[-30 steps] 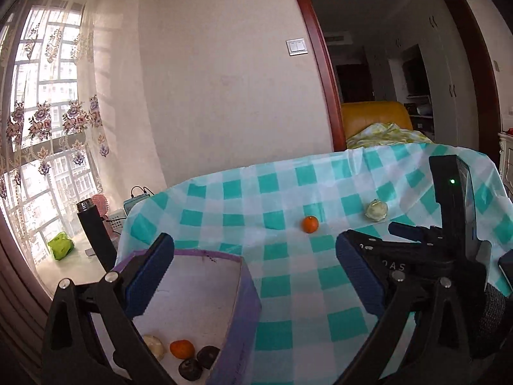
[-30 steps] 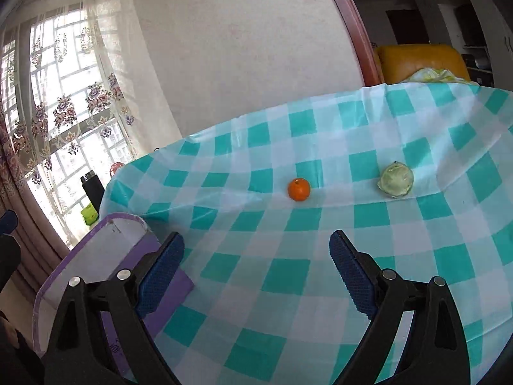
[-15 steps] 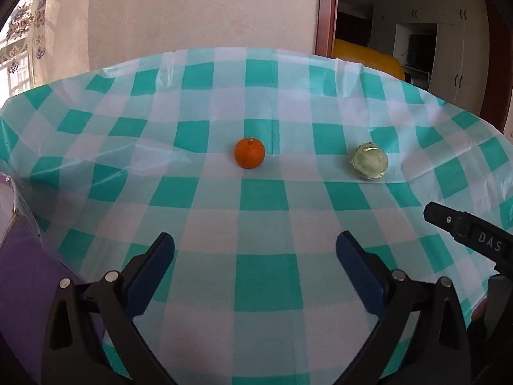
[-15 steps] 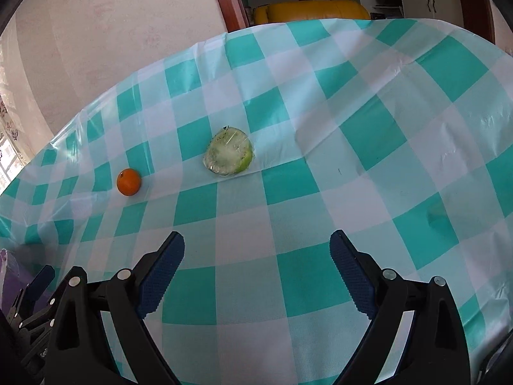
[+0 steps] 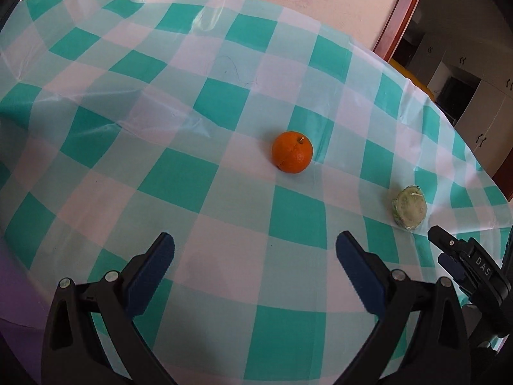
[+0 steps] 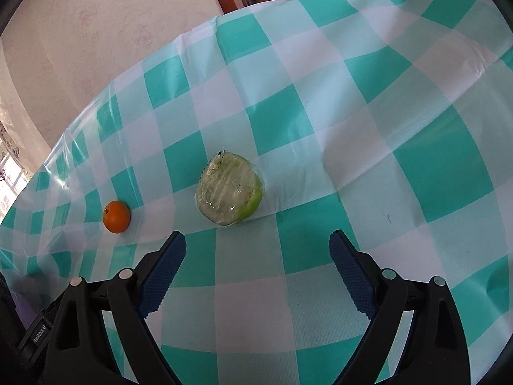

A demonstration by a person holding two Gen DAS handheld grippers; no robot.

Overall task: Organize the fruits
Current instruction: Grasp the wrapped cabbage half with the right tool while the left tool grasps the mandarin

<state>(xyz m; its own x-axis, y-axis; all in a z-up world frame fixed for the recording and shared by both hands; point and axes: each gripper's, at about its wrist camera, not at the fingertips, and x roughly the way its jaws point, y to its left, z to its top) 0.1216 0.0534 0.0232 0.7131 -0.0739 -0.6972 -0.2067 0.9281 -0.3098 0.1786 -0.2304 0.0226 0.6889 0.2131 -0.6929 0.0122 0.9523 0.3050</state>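
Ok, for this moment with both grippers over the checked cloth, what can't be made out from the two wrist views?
- Green fruit: cling wrap blurs its surface in the right wrist view, and it is small in the left, so its kind is unclear.
- Purple thing: cut off by the left edge of the left wrist view.
- Right gripper: only a tip shows in the left wrist view.
- Left gripper: open; its handle is below the frame.

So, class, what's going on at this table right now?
A person is holding a pair of tongs in each hand over a teal-and-white checked tablecloth. The left tongs are open and face a small round orange fruit. The right tongs are open too, just short of a pale green fruit wrapped in clear plastic film. Both fruits sit apart on the cloth, and neither is gripped yet.
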